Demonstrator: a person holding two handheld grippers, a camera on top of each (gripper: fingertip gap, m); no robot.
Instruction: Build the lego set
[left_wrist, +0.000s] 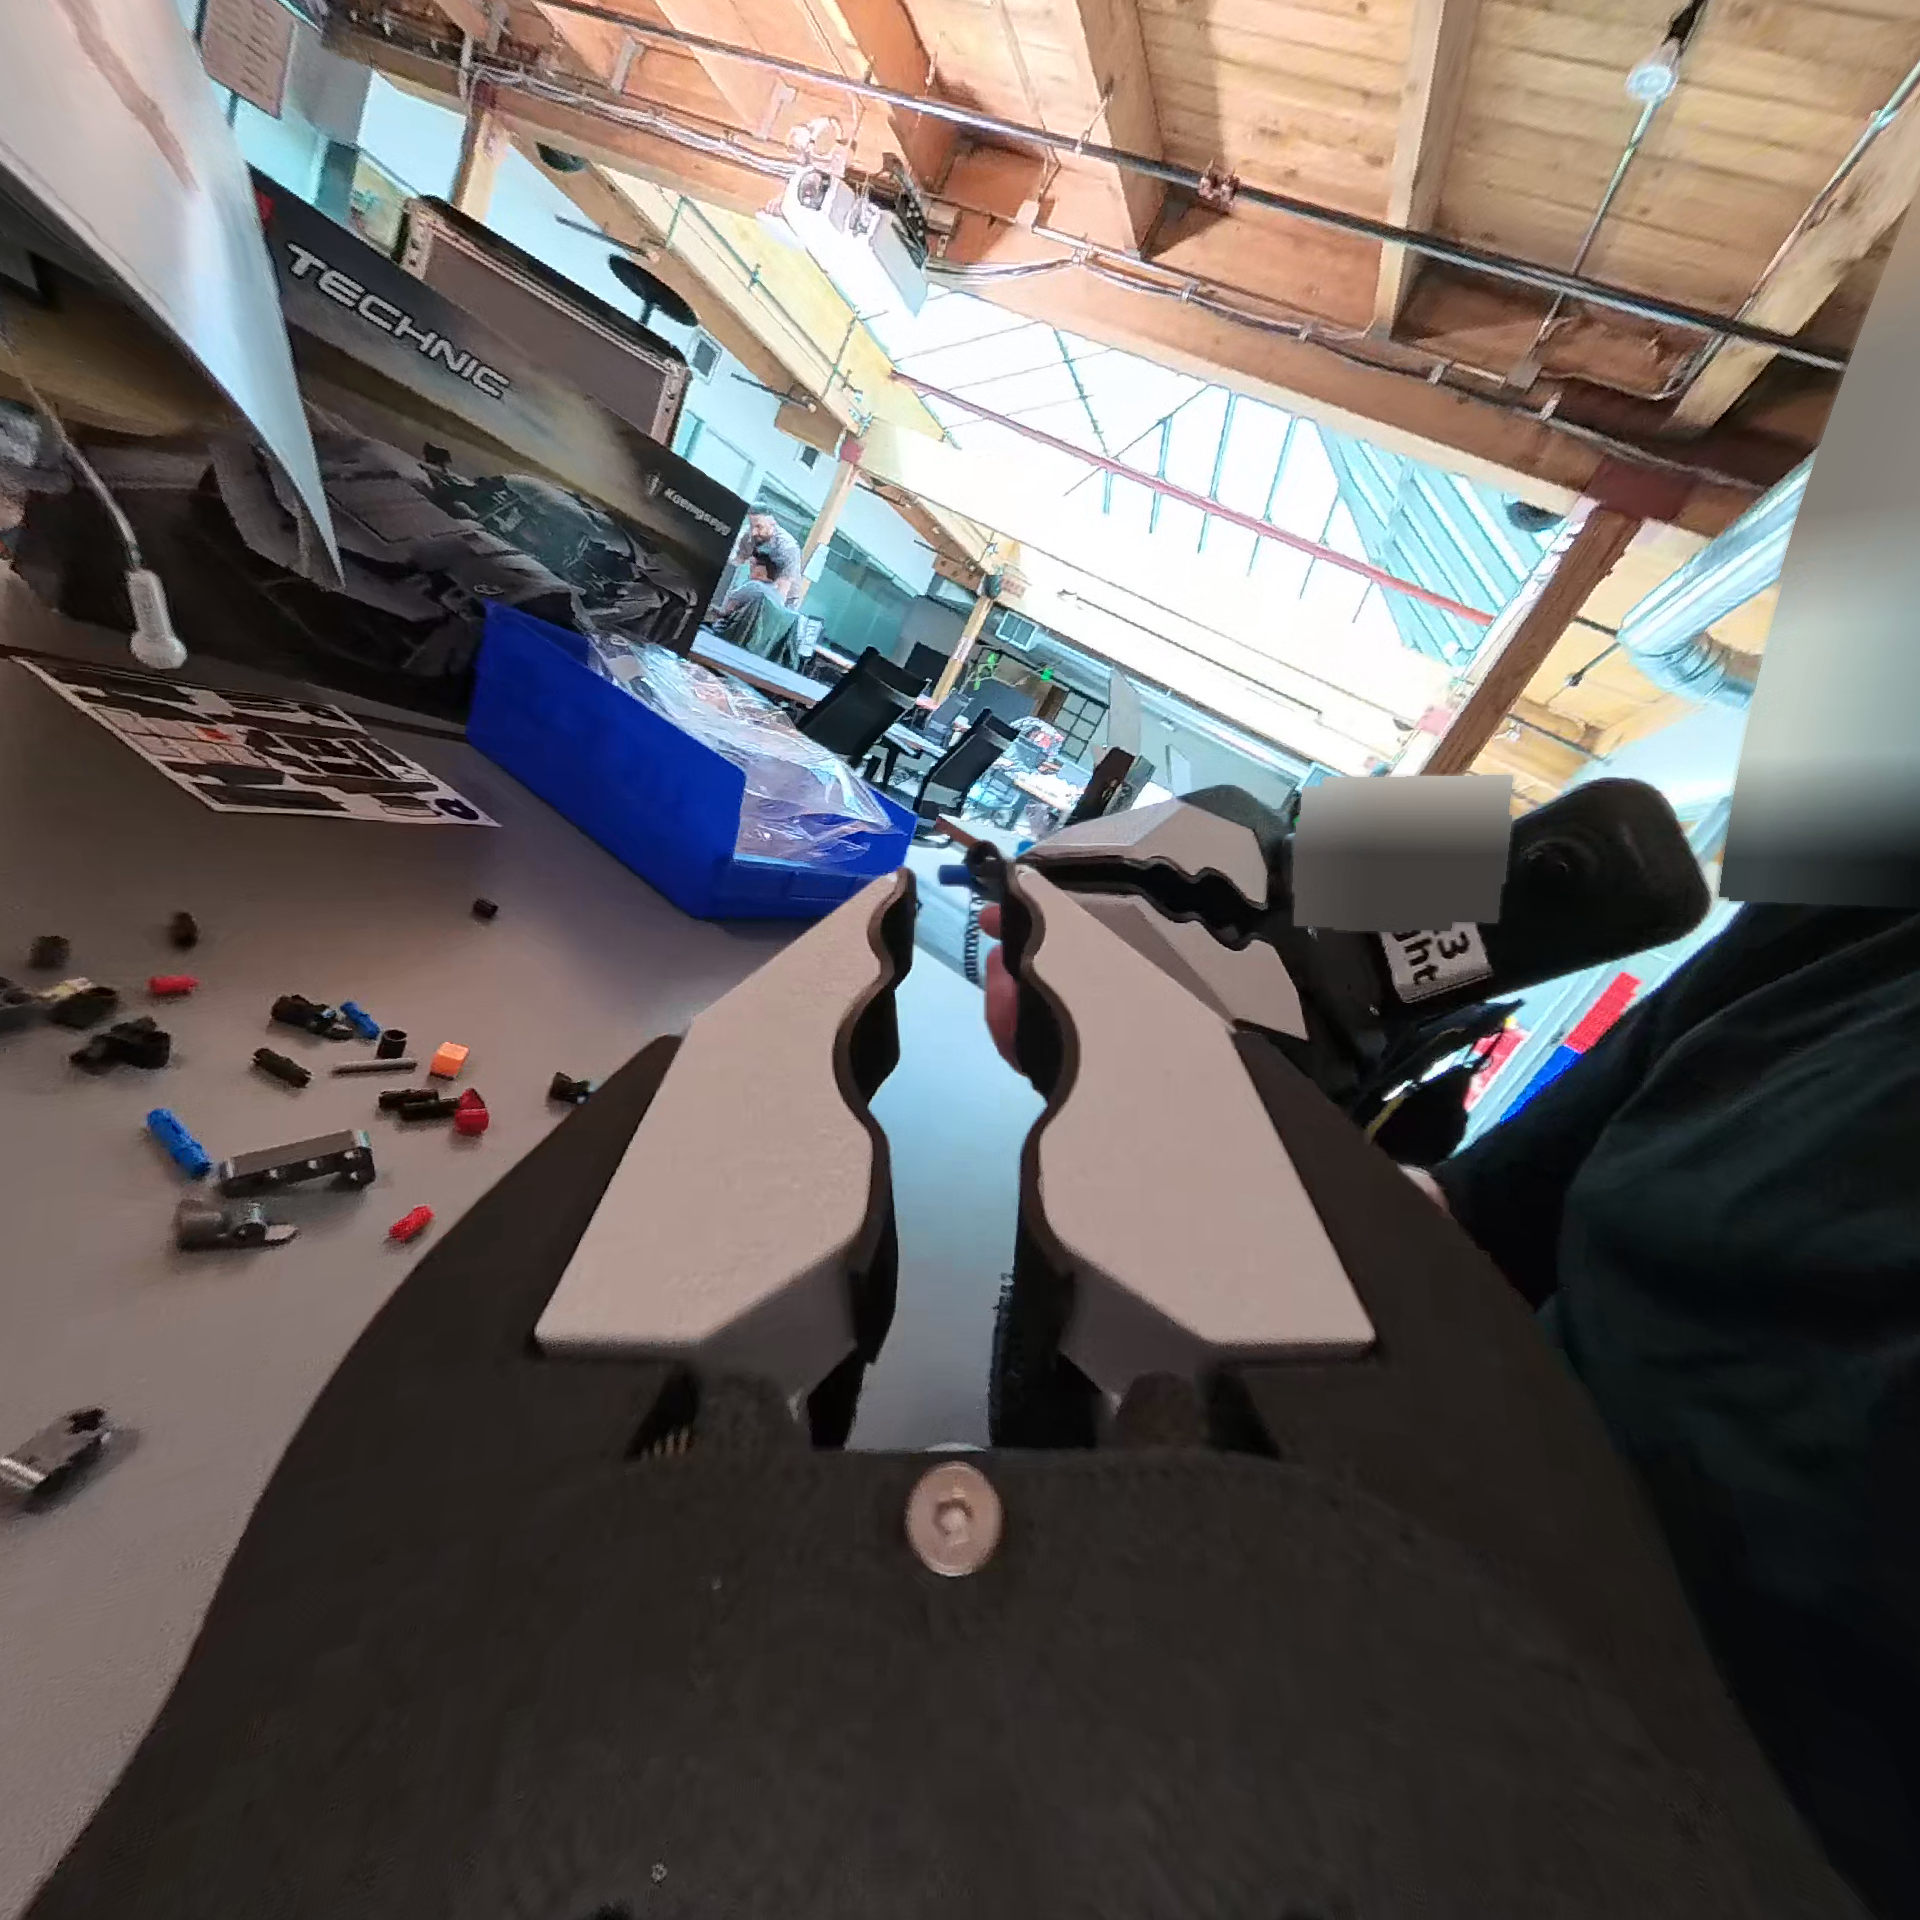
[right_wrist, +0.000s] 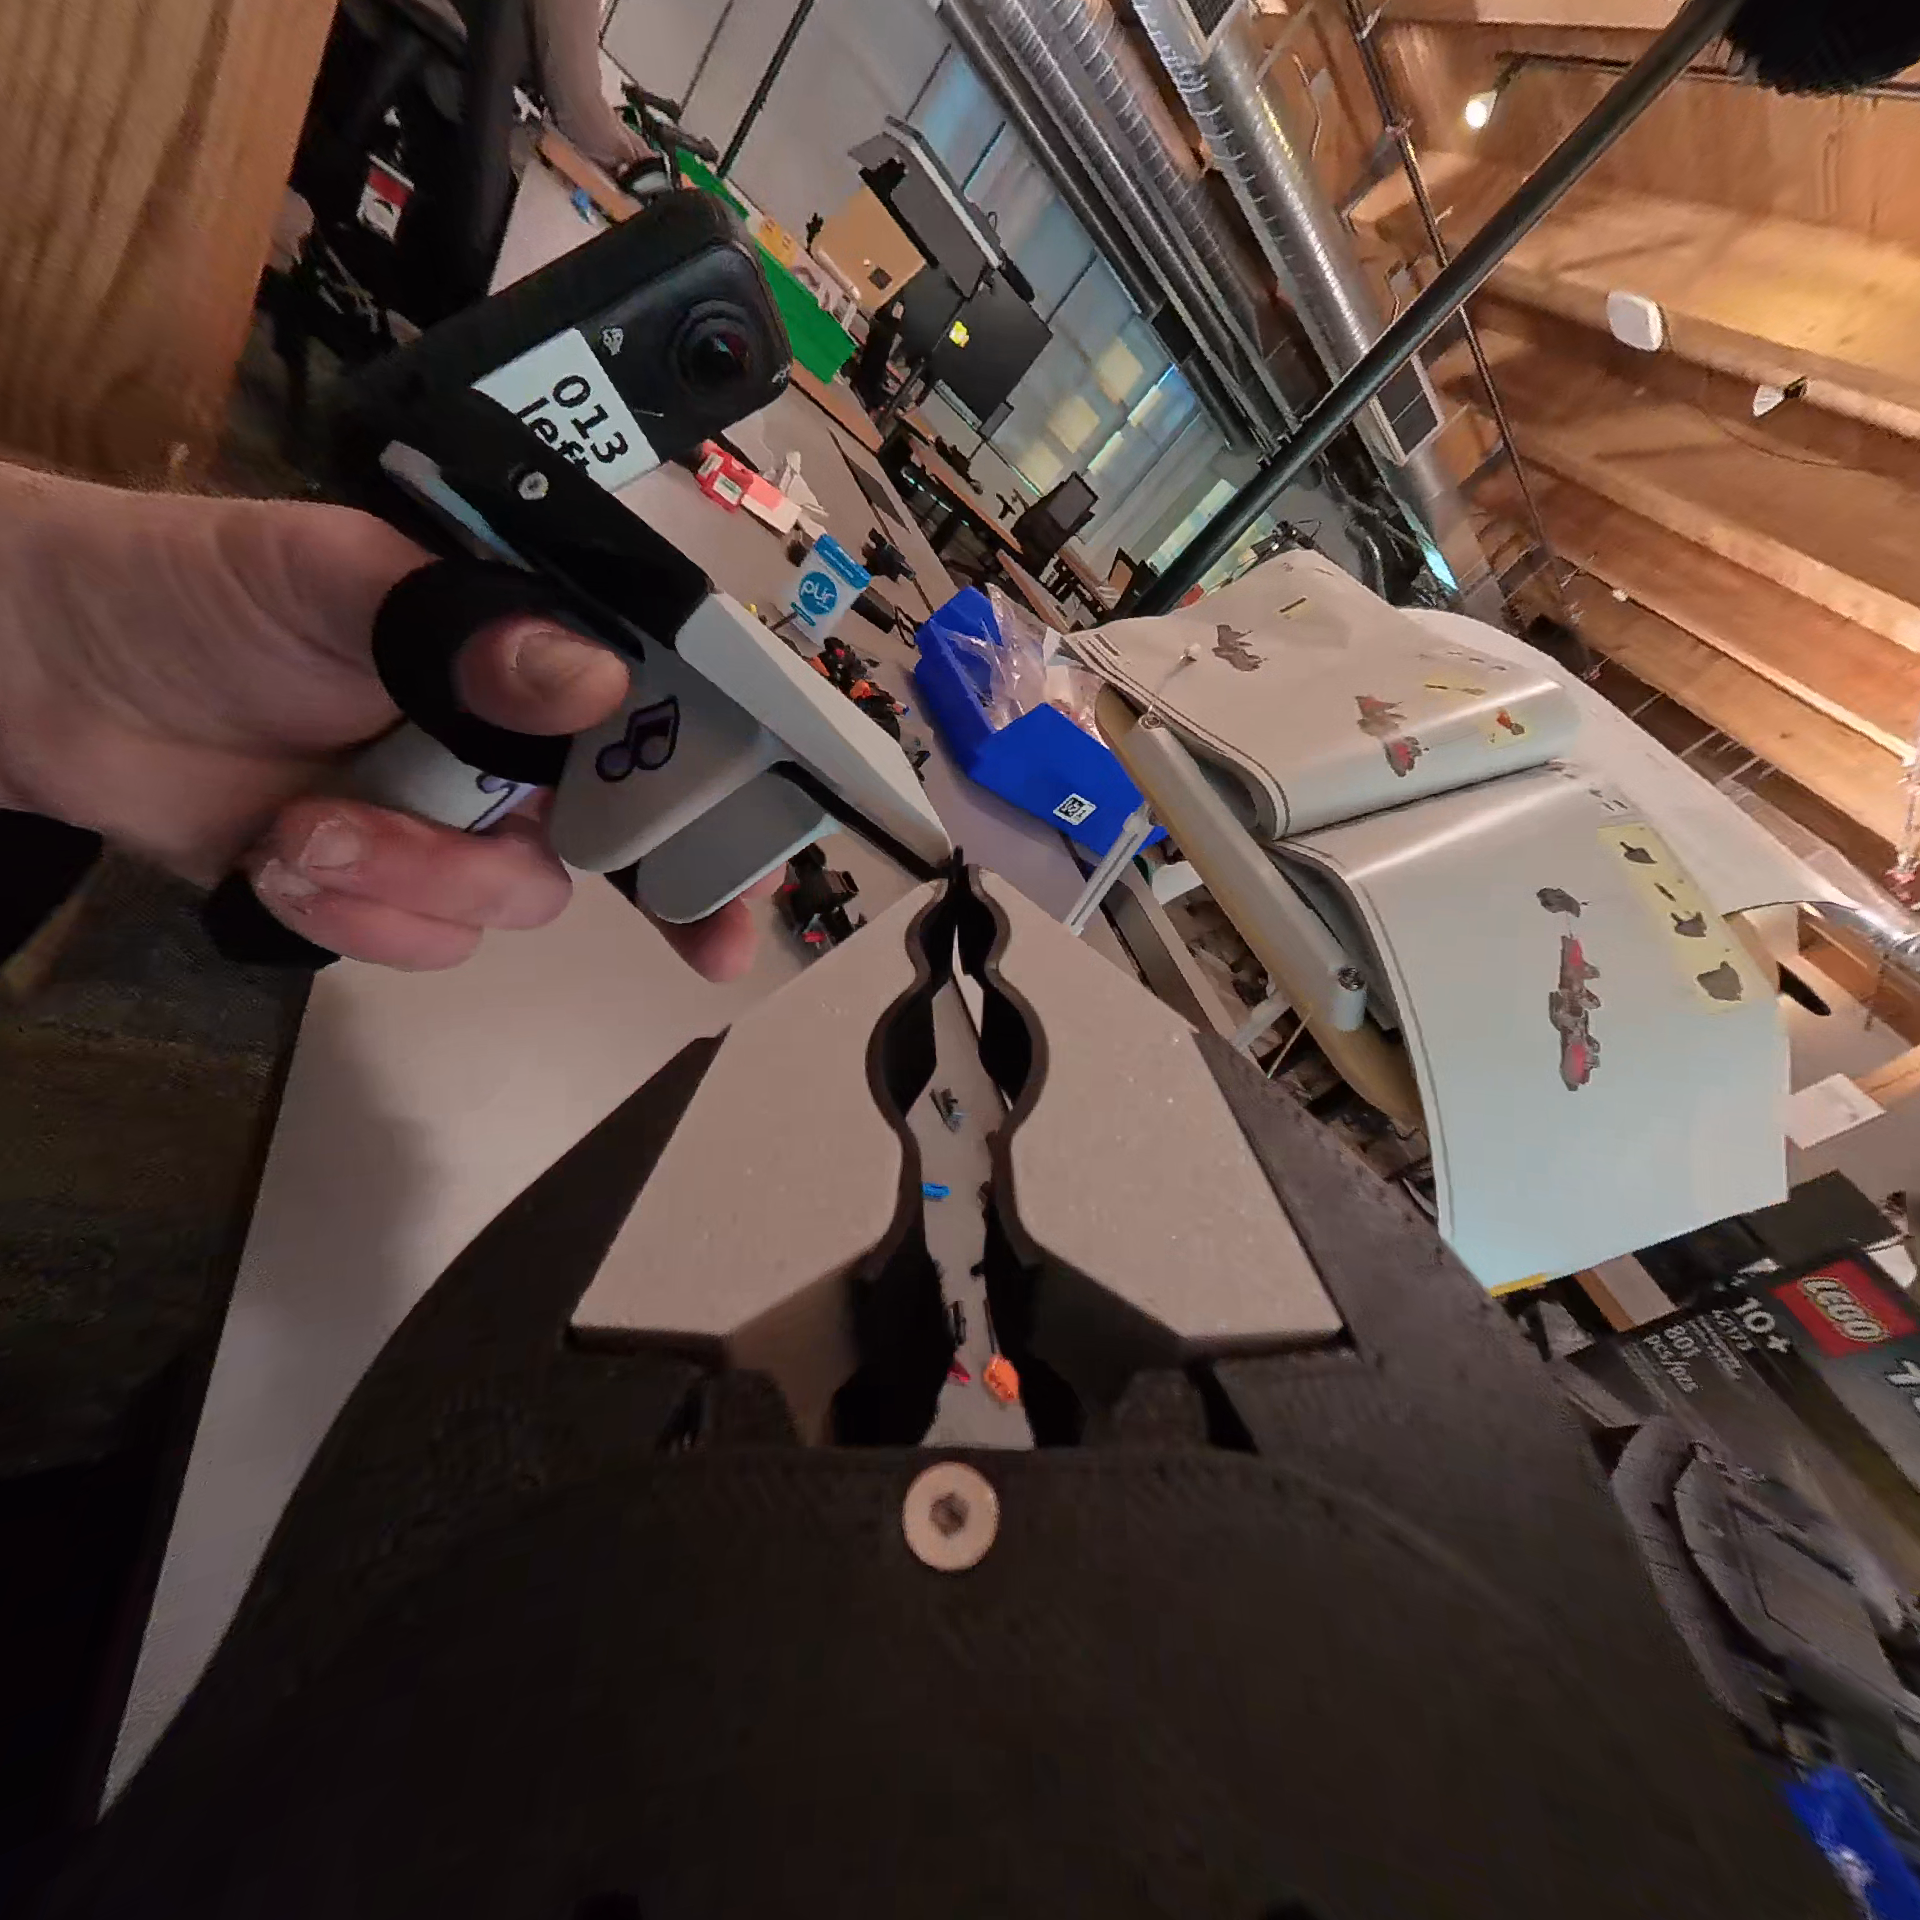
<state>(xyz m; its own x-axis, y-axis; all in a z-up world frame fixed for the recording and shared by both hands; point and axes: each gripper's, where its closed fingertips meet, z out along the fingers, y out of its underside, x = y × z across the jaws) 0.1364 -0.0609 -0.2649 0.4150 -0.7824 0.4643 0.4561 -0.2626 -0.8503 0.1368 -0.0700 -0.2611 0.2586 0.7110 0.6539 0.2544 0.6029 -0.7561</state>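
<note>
My left gripper (left_wrist: 961, 883) and my right gripper (right_wrist: 961, 891) meet tip to tip above the grey table (left_wrist: 208, 1403). The right gripper is shut on a small thin black Lego piece (right_wrist: 963, 925). In the left wrist view the right gripper (left_wrist: 1023, 857) comes in from the right and holds that black piece (left_wrist: 984, 860), with a blue pin (left_wrist: 951, 875) at its end, between my left fingertips. The left jaws stand narrowly apart around it; whether they press on it is not visible. In the right wrist view the left gripper (right_wrist: 943, 854), held by a hand (right_wrist: 260, 707), looks closed to a slit.
Several loose Lego pieces (left_wrist: 312, 1091) lie on the table to the left. Behind them are a sticker sheet (left_wrist: 249, 748), a blue bin (left_wrist: 675, 769) with plastic bags and the set's box (left_wrist: 468, 468). An open instruction booklet (right_wrist: 1455, 831) stands on a holder. The person's dark sleeve (left_wrist: 1714, 1247) is at right. Both grippers' tips are close together, under 4 cm apart.
</note>
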